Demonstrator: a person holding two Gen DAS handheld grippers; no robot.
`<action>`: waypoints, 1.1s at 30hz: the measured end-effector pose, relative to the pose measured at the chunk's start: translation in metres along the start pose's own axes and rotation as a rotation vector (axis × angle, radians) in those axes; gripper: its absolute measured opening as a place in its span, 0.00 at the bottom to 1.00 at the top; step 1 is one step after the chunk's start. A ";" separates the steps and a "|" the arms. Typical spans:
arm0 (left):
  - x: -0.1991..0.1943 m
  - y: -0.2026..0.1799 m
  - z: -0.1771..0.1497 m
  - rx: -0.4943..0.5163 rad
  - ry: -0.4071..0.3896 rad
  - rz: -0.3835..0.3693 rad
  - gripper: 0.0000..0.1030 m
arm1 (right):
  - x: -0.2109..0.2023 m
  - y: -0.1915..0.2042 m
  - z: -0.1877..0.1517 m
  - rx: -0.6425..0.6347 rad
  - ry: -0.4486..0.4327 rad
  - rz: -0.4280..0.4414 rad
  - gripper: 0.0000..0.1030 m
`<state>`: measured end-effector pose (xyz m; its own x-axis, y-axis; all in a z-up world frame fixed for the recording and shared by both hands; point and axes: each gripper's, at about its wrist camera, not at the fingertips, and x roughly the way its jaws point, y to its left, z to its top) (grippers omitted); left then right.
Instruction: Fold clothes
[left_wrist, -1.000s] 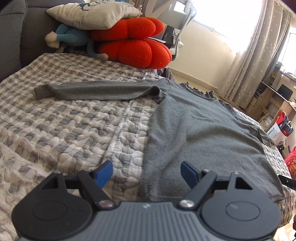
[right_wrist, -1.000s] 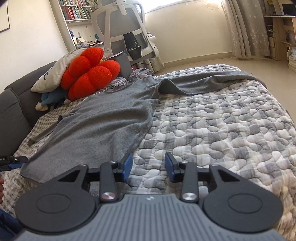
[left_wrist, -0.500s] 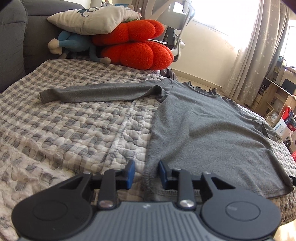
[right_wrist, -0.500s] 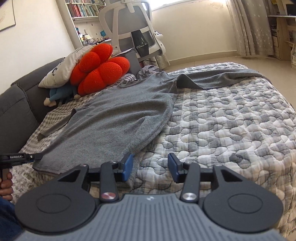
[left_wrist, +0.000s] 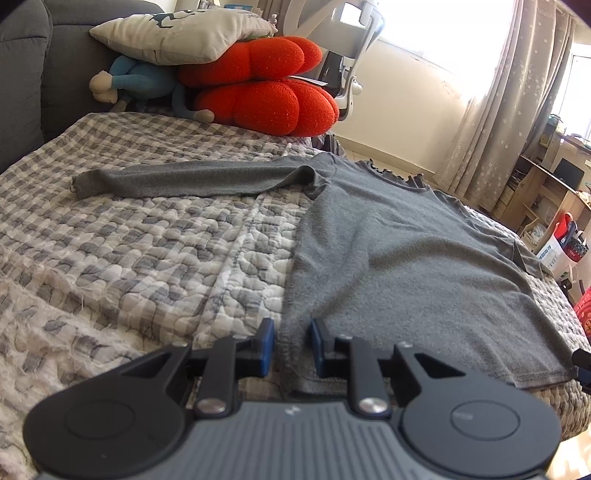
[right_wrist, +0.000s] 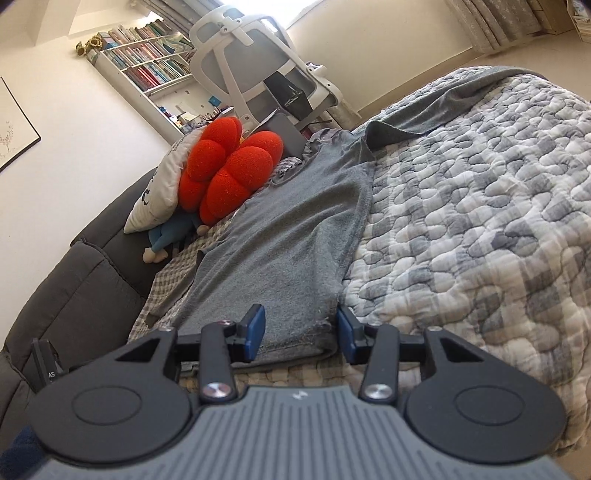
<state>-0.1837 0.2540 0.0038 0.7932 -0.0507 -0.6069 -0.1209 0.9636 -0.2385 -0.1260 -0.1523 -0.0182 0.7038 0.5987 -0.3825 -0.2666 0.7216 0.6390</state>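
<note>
Left gripper (left_wrist: 291, 345) at near left hem corner of grey long-sleeve top (left_wrist: 399, 258), jaws just closed in narrow, fabric bunched between blue pads, looks pinched. Right gripper (right_wrist: 301, 334) at right hem corner, jaws just narrowing, part open, hem edge between pads but not clearly pressed. Top flat on quilted bedspread (left_wrist: 147, 251), sleeves out sideways. Beyond: red cushion (left_wrist: 266, 99), pillow (left_wrist: 181, 35), office chair (right_wrist: 255, 74).
</note>
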 end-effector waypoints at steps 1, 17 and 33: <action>0.000 0.001 0.000 -0.005 -0.001 -0.001 0.20 | 0.000 0.001 0.000 -0.006 0.000 -0.010 0.23; -0.016 0.014 0.006 -0.121 0.000 -0.058 0.05 | -0.016 0.002 -0.003 0.025 0.021 0.008 0.10; -0.026 0.022 0.010 -0.099 -0.025 -0.054 0.04 | -0.032 0.019 0.002 -0.011 0.018 0.149 0.10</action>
<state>-0.2012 0.2792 0.0220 0.8144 -0.0940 -0.5726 -0.1349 0.9291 -0.3443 -0.1527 -0.1581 0.0076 0.6440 0.7056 -0.2958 -0.3748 0.6280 0.6821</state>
